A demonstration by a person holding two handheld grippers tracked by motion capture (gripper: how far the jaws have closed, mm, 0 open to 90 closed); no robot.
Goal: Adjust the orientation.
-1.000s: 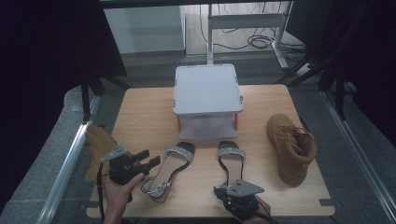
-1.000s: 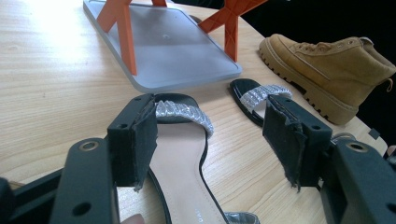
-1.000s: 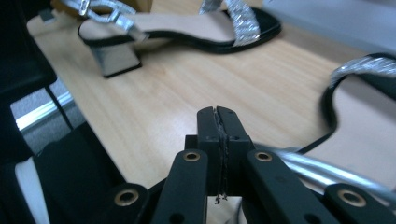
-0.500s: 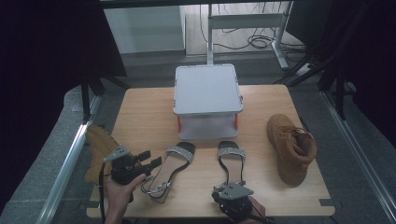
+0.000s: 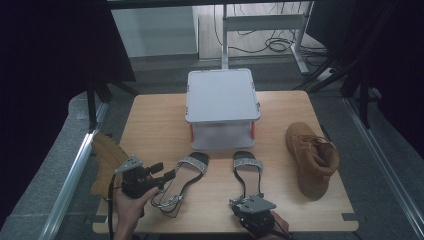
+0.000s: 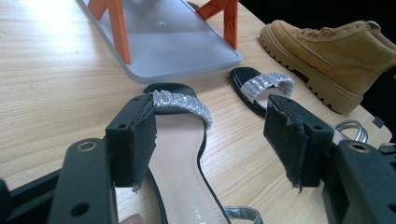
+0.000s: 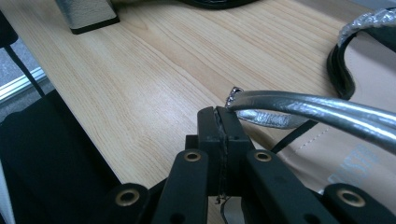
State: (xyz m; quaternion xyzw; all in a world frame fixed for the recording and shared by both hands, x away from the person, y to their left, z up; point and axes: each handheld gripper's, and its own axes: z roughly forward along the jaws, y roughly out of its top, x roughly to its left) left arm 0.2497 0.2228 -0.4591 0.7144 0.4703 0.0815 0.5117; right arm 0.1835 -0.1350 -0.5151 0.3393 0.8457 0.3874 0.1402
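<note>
Two black sandals with silver straps lie side by side on the wooden table. My left gripper stands open just left of the left sandal. In the left gripper view its jaws straddle that sandal's insole without touching it. My right gripper is at the heel end of the right sandal. In the right gripper view its jaws are pressed together on the end of that sandal's silver ankle strap, which hangs lifted above the wood.
A grey lidded box with orange clips stands at the table's back middle. A tan boot lies at the right; a second tan boot sits off the table's left edge. A silver block heel shows beyond the right gripper.
My right gripper has shifted slightly toward the near edge of the table, still closed. The left gripper and both sandals stay where they were.
</note>
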